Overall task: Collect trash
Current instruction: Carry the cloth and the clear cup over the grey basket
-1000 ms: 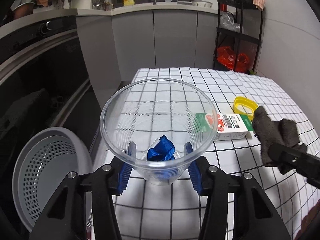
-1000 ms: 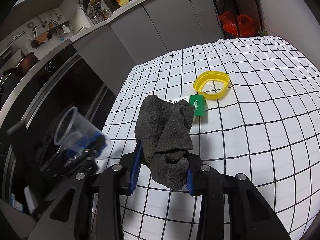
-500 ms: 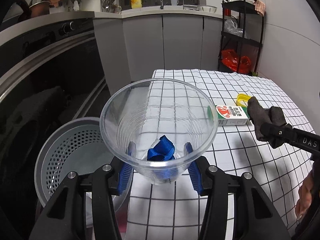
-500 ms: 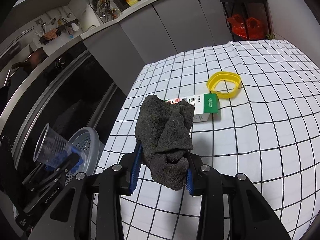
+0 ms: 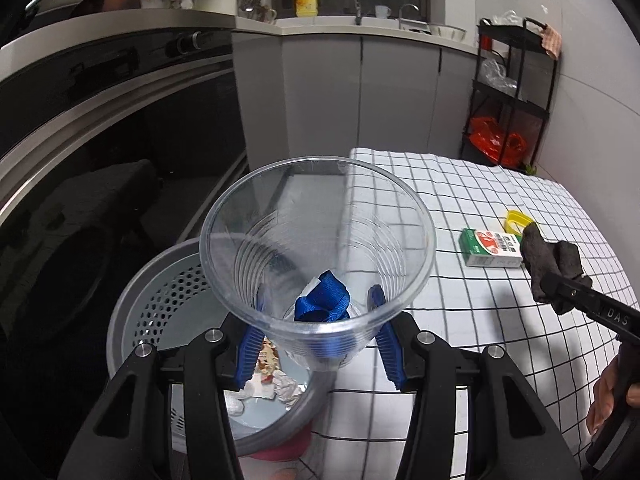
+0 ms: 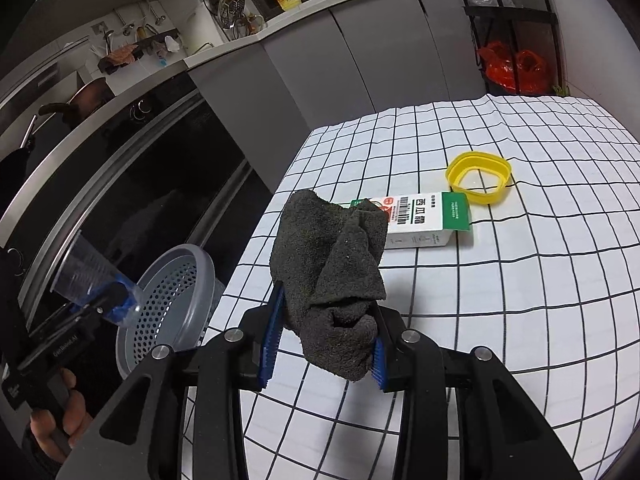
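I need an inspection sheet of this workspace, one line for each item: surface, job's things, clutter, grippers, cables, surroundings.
Surface: table under a white black-grid cloth.
Job's things: clear plastic cup with a blue strap inside; dark grey cloth; carton and yellow ring lying on the table; grey perforated bin beside the table, crumpled trash inside.
Clutter: nothing seen.
Grippers: left gripper shut on the cup, above the bin; right gripper shut on the cloth, above the table.
Cables: nothing seen.
Surroundings: grey cabinets, black rack.
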{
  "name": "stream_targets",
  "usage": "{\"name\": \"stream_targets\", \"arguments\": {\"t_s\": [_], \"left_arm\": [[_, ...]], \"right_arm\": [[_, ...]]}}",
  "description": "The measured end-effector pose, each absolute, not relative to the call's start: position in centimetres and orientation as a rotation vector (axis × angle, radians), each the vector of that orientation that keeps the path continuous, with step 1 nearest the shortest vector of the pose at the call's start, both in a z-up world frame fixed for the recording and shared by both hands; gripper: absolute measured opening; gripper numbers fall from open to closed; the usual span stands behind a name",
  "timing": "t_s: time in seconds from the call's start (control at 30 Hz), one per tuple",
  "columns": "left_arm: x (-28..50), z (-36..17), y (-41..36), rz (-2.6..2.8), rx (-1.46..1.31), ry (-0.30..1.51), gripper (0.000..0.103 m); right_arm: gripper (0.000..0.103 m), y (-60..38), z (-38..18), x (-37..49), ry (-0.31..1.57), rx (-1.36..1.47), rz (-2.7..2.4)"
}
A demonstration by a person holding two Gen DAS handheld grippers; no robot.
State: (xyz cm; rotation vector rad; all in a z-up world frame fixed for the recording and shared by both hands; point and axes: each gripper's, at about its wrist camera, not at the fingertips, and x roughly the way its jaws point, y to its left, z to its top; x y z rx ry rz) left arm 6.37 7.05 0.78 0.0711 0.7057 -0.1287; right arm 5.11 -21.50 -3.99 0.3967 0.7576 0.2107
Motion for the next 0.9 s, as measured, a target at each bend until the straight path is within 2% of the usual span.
{"name": "stream_targets", "arguments": {"t_s": [0.4, 0.9], "left_arm": [[7.0, -1.3, 14.7, 0.01, 0.04, 0.766, 0.049], [8.1, -4.3, 21.0, 0.095, -0.004, 0.863, 0.049]], "right_arm": [[0.035, -13.8, -3.4, 6.0, 0.768, 0.31, 0.328], [0.036, -0.7, -4.3, 9.6, 0.87, 0.226, 0.55]]}}
